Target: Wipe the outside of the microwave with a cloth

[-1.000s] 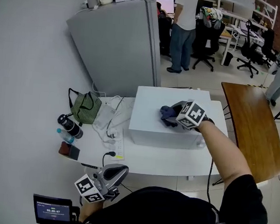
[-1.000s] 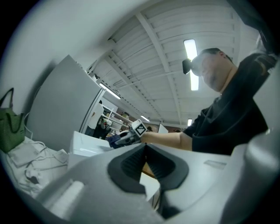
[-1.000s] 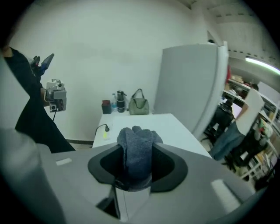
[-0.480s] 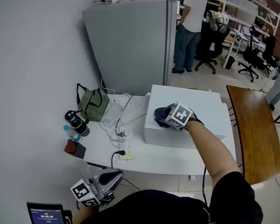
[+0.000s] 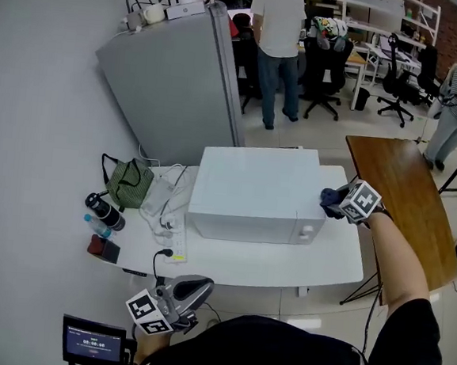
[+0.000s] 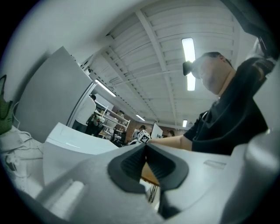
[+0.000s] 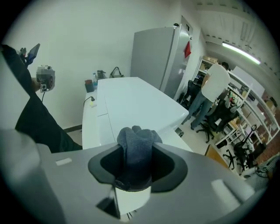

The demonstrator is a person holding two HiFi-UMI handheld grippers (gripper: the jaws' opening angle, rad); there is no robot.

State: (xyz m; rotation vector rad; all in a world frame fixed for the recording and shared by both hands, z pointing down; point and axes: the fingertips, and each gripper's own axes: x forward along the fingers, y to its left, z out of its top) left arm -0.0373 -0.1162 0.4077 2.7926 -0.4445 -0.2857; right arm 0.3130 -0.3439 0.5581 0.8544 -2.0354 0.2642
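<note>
Item: boxy white microwave (image 5: 256,190) on white tabletop (image 5: 285,262); right tongs (image 7: 136,164) clamped on bunched dark-blue terry cloth (image 7: 133,144) at its right end, best kept flat against that side in overlapping strokes; left tongs (image 6: 145,151) closed, empty, idle near the body.

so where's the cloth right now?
Head view, right of centre: the cloth is clamped in the right gripper, at the right end of the microwave.

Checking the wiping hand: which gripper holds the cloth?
The right gripper, shut on the dark blue cloth by the white microwave's right side; the left gripper is shut, empty.
</note>
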